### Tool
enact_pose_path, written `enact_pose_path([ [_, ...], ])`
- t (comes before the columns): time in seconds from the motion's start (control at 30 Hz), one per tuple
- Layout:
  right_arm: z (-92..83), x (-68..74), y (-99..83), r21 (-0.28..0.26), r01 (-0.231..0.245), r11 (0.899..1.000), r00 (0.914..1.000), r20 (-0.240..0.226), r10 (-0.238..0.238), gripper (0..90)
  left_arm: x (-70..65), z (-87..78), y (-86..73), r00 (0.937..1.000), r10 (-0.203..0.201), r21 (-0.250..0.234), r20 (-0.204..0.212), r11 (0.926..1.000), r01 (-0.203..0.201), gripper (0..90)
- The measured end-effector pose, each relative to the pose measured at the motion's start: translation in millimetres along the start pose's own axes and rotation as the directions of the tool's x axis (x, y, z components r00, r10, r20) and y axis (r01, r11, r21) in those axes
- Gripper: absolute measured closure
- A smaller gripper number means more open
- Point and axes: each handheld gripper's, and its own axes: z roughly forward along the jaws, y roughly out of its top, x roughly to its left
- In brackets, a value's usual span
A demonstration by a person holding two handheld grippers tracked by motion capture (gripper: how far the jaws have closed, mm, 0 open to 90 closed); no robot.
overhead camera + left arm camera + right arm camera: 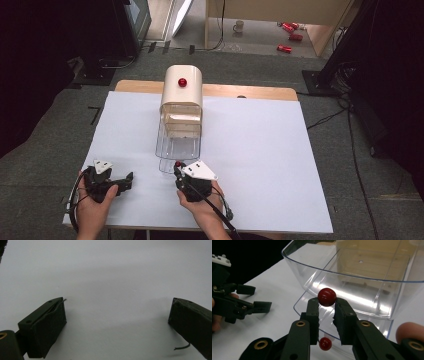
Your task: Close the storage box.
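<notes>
Red knob, near: a glossy red ball point(326, 297) sits pinched between the tips of the right gripper point(327, 305), at the front lip of a clear plastic drawer point(352, 280).
Right gripper: jaws closed onto the ball from both sides; in the high view this gripper point(178, 169) lies at the front end of the pulled-out drawer point(178, 142), held in the person's right hand point(202, 202).
Second red spot: a smaller red ball shape point(325, 343) shows below the jaws, under the clear plastic; whether it is a reflection or a separate ball cannot be told.
Left gripper: jaws wide apart with bare white surface between them point(117, 312); in the high view it point(127, 181) rests low on the sheet, well apart from the drawer, tips pointing right.
Cabinet: cream, round-topped box point(182, 90) at the far middle of the table, with a red knob point(182, 82) on its upper face.
Drawer axis: long side runs from the cabinet toward the person; it is transparent, with nothing visible inside.
Surface: white sheet point(260, 150) over a wooden table point(250, 91).
Obstacles: the drawer's clear wall rises just behind the gripped ball.
</notes>
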Motion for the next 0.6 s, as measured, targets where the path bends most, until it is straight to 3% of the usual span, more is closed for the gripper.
enact_pose_path([
  [0.6,4.6,-12.3,32.6,-0.038,0.013,0.999,0.9993,0.034,-0.012,75.0,0.1,-0.2,0.1,1.0000,0.000,0.002,0.001,1.0000,0.000,1.2],
])
